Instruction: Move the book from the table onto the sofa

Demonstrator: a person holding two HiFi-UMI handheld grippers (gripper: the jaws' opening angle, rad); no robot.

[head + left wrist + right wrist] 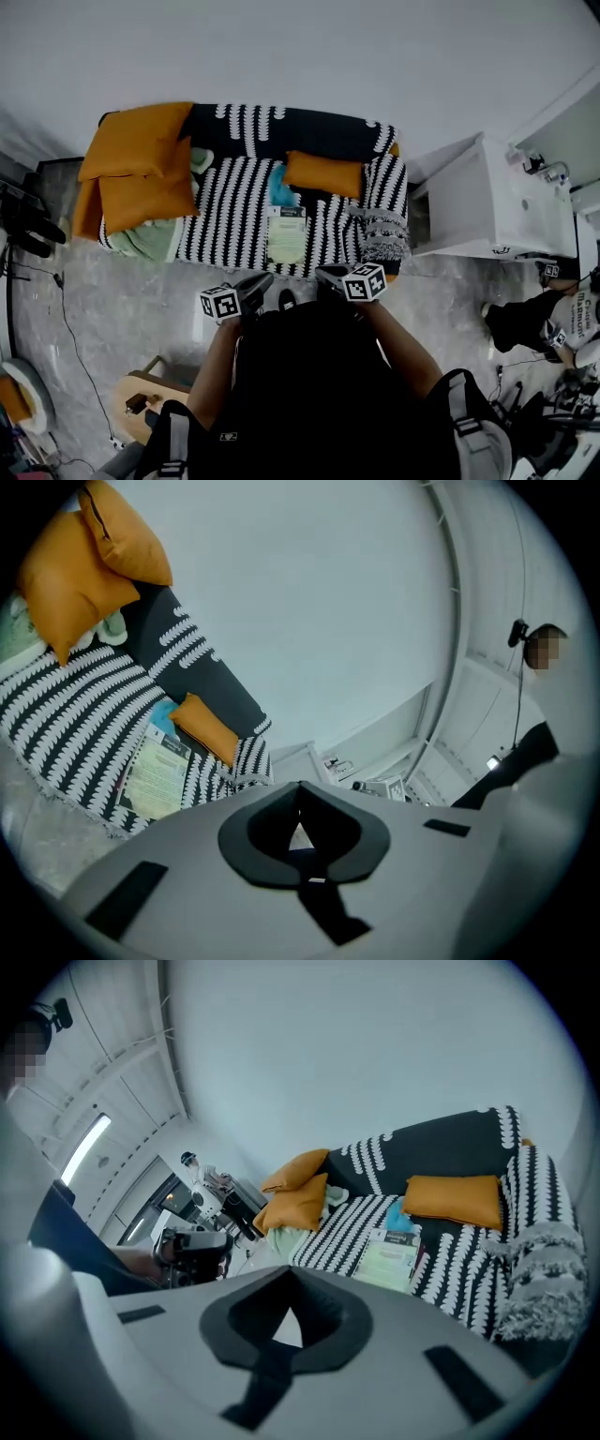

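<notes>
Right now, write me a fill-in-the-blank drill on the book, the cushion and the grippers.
1. The book lies on the striped ____.
2. The small cushion just behind it is ____ in colour.
3. The left gripper and right gripper both have jaws that are ____, holding nothing.
Missing words: sofa; orange; shut.

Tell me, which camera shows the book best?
The head view: it looks down on the book, whole, lying on the sofa. Both gripper views show it too, but slanted and off to one side.
</notes>
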